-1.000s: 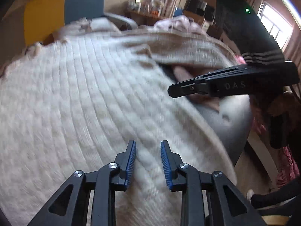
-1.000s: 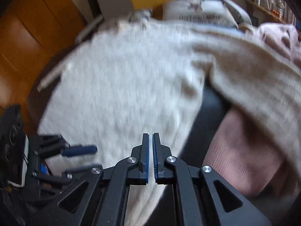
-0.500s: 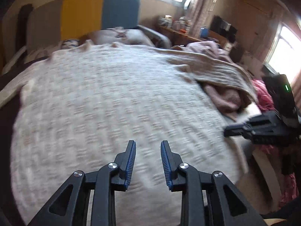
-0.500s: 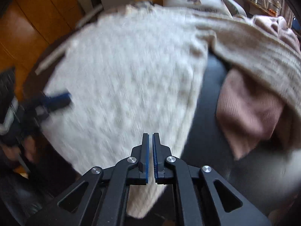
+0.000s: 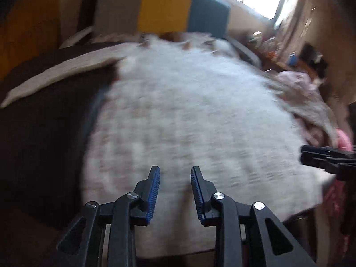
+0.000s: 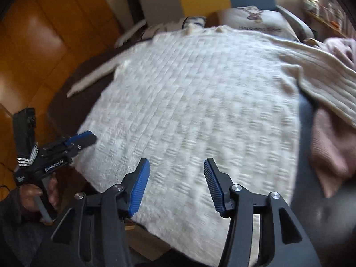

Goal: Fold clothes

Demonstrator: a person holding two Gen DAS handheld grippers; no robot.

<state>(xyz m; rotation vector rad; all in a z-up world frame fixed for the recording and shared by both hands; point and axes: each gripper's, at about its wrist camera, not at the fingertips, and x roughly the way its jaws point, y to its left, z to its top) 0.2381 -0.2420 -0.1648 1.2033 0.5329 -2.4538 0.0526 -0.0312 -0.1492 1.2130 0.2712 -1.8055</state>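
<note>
Sweater, the cream knit one, lies spread flat across the dark bed, body smoothed out, probably so its edges are easy to get at. One sleeve trails off to the left; a beige ribbed sleeve lies folded in at the right. Both grippers hover over the near hem: left gripper has its jaws partly apart and empty, right gripper is spread wide, also holding nothing. Pink clothes crowd the right side, and a printed pillow sits beyond the collar.
</note>
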